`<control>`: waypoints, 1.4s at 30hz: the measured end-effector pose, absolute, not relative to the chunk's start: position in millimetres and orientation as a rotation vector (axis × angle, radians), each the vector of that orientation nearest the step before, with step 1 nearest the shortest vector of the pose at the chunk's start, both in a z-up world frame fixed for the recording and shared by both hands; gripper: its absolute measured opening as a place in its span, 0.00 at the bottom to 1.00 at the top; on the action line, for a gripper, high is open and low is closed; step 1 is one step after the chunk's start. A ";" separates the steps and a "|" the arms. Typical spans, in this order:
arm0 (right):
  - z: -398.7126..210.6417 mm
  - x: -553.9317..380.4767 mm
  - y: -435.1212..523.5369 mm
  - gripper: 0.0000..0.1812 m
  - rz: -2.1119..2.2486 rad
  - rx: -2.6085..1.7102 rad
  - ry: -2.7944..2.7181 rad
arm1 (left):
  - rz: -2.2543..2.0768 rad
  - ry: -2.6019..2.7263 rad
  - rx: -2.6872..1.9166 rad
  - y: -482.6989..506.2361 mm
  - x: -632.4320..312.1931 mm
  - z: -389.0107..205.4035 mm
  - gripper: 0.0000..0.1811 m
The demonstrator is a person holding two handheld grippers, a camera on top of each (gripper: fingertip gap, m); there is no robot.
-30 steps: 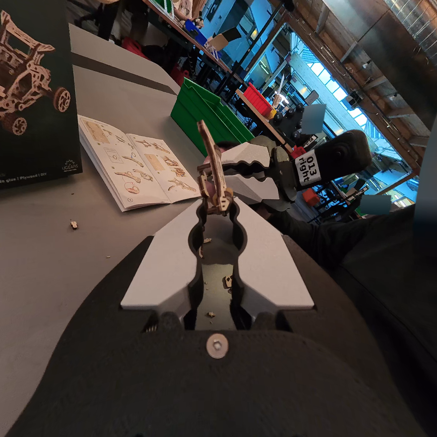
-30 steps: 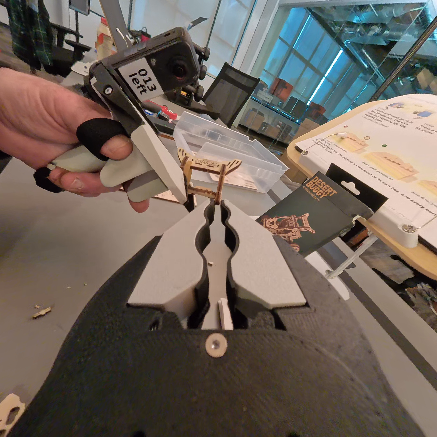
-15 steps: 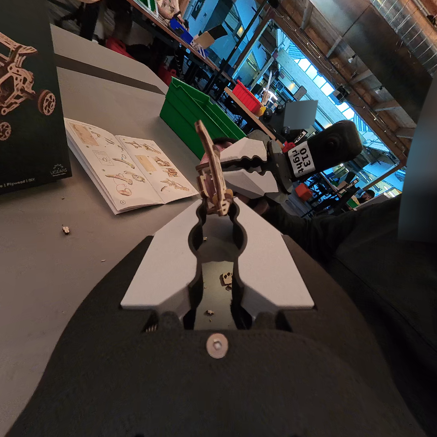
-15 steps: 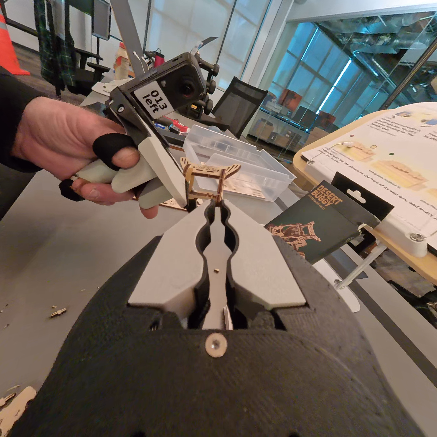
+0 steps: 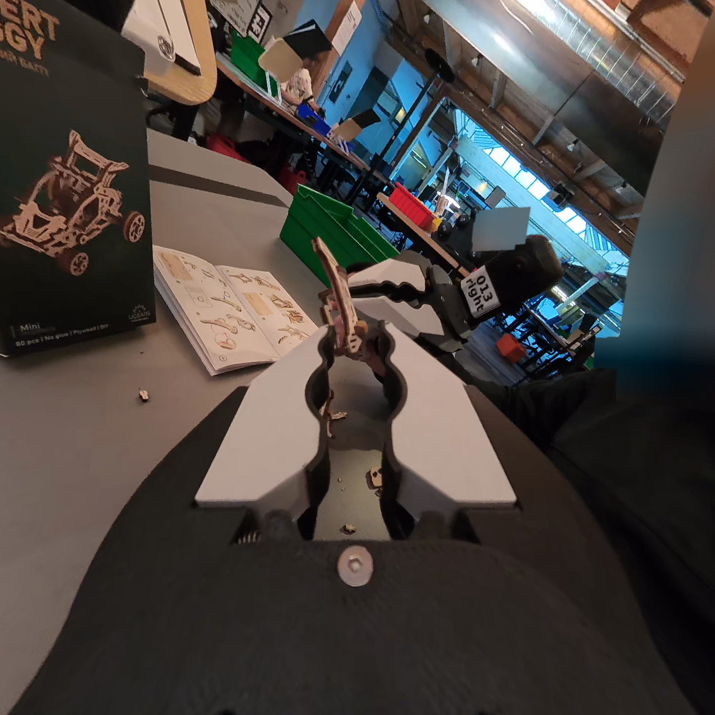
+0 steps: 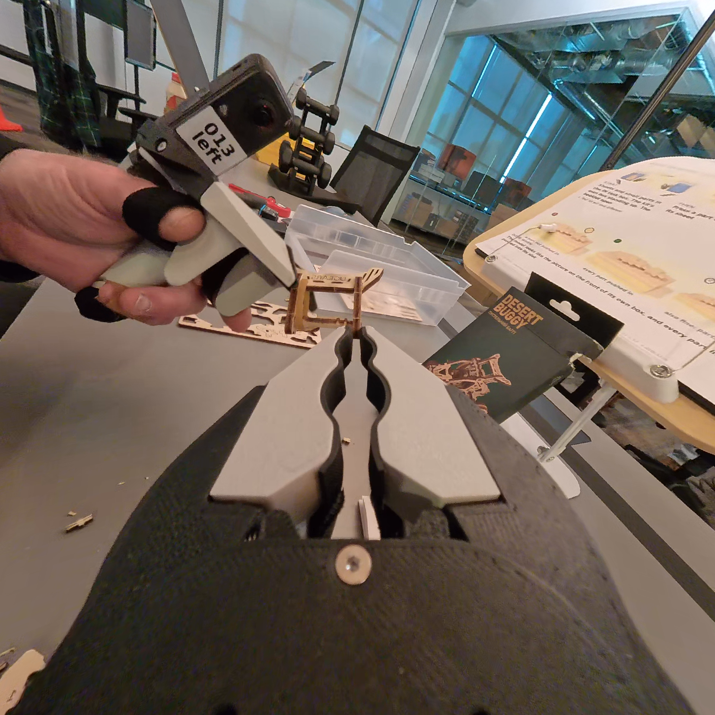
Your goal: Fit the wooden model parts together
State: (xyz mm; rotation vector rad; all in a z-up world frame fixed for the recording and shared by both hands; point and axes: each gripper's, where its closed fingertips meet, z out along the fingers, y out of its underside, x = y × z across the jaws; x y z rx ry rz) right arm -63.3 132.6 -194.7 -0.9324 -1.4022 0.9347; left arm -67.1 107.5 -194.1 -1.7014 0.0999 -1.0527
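Note:
A small wooden frame assembly (image 6: 329,279) of thin plywood pieces is held in the air between both grippers. My left gripper (image 5: 356,332) is shut on its one side; the assembly (image 5: 340,305) sticks up edge-on from the fingertips. In the right wrist view the left gripper (image 6: 288,286), held by a hand (image 6: 77,224), clamps the frame's left side. My right gripper (image 6: 356,334) is shut on the frame's lower right corner. In the left wrist view the right gripper (image 5: 354,290) comes in from the right behind the assembly.
On the grey table lie an open instruction booklet (image 5: 232,305), a dark kit box (image 5: 73,193), a green bin (image 5: 332,232), a clear plastic tray (image 6: 387,271), a punched plywood sheet (image 6: 247,325) and wood scraps (image 6: 79,522). An instruction board (image 6: 619,271) stands at the right. Less than 4 cm separates the two grippers' tips.
Both grippers keep their hold on the frame. The pair has shifted and tilted a little, so the frame now stands squarer in the right wrist view and the kit box shows more in the left.

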 end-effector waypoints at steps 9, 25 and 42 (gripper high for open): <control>-193.2 -61.4 127.1 0.05 0.941 -0.887 -1.425 | -1.044 0.107 -1.693 106.6 -67.8 -193.7 0.03; -195.0 -63.8 119.9 0.00 0.742 -0.780 -1.469 | -1.020 0.270 -1.771 108.2 -43.3 -193.3 0.08; -181.4 -63.3 116.7 0.00 0.661 -0.733 -1.371 | -1.111 0.096 -1.636 109.7 -45.1 -186.7 0.01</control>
